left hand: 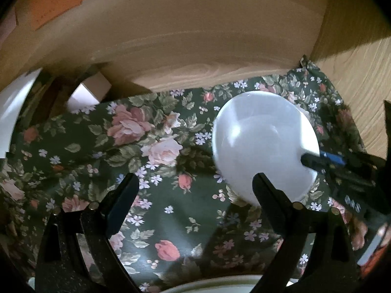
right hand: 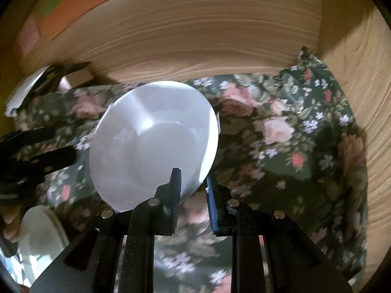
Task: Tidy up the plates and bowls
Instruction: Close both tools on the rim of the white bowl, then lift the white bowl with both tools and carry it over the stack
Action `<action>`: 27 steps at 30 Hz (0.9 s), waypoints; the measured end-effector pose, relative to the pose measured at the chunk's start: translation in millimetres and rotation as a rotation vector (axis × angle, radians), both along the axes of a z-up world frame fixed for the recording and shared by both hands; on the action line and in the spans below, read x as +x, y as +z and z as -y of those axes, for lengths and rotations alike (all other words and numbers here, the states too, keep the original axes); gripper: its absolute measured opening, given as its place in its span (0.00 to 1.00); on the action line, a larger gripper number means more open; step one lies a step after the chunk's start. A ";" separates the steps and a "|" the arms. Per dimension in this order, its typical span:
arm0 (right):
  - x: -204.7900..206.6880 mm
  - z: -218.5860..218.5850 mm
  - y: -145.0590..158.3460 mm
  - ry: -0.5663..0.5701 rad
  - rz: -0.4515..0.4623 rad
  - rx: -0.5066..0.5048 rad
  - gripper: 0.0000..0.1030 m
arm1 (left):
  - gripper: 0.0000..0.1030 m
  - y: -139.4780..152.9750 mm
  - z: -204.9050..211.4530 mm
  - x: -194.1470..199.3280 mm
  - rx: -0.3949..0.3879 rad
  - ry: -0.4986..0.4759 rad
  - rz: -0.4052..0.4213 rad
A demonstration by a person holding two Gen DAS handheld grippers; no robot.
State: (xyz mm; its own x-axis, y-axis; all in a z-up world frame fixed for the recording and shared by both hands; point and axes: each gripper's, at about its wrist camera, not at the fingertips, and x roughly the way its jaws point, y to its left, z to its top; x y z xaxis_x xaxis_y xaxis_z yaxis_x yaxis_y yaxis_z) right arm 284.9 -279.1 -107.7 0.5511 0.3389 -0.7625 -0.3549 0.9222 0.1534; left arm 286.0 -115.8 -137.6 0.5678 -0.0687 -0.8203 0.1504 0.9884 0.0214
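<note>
A white bowl is held tilted above the floral shelf liner inside a wooden cabinet. My right gripper is shut on the bowl's near rim, one finger inside and one outside. In the left wrist view the same bowl sits right of centre with the right gripper's fingers on its right edge. My left gripper is open and empty, hovering over the liner; its right finger overlaps the bowl's lower edge in the view.
The wooden back wall and right side wall close in the shelf. A white plate edge stands at the far left. Another white dish rim lies below the left gripper. A white bowl shows at lower left.
</note>
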 end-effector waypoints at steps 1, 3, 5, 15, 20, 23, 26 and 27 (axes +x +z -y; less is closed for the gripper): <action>-4.4 -1.2 -0.9 0.010 -0.002 0.004 0.17 | 0.92 -3.1 0.8 2.4 -0.001 0.006 -0.012; -1.6 0.3 -4.2 0.023 -0.009 0.014 0.17 | 0.92 -9.2 1.2 7.0 -0.003 0.019 -0.040; -2.3 5.5 -7.7 0.035 -0.020 0.029 0.17 | 0.88 -15.8 0.5 12.1 -0.005 0.037 -0.070; 5.5 9.8 -8.2 0.020 -0.025 0.055 0.21 | 0.42 -38.5 12.1 26.0 -0.024 0.007 -0.168; 14.7 8.6 -11.9 0.007 -0.035 0.047 0.21 | 0.29 -40.2 21.3 27.4 -0.011 -0.026 -0.162; 21.2 8.3 -16.2 0.002 -0.051 0.058 0.21 | 0.24 -41.0 24.5 29.7 -0.013 -0.041 -0.164; 22.6 6.8 -16.5 0.003 -0.045 0.058 0.19 | 0.15 -41.3 26.6 30.6 -0.016 -0.067 -0.173; 22.2 6.4 -16.3 0.001 -0.041 0.054 0.19 | 0.15 -41.1 26.0 30.1 -0.014 -0.068 -0.171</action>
State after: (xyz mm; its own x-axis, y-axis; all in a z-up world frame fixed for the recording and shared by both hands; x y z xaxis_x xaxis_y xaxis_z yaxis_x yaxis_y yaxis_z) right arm 307.1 -285.5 -124.0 0.5195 0.3807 -0.7650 -0.3480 0.9119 0.2175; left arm 316.1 -141.9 -178.7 0.4133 -0.1147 -0.9033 0.2174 0.9758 -0.0244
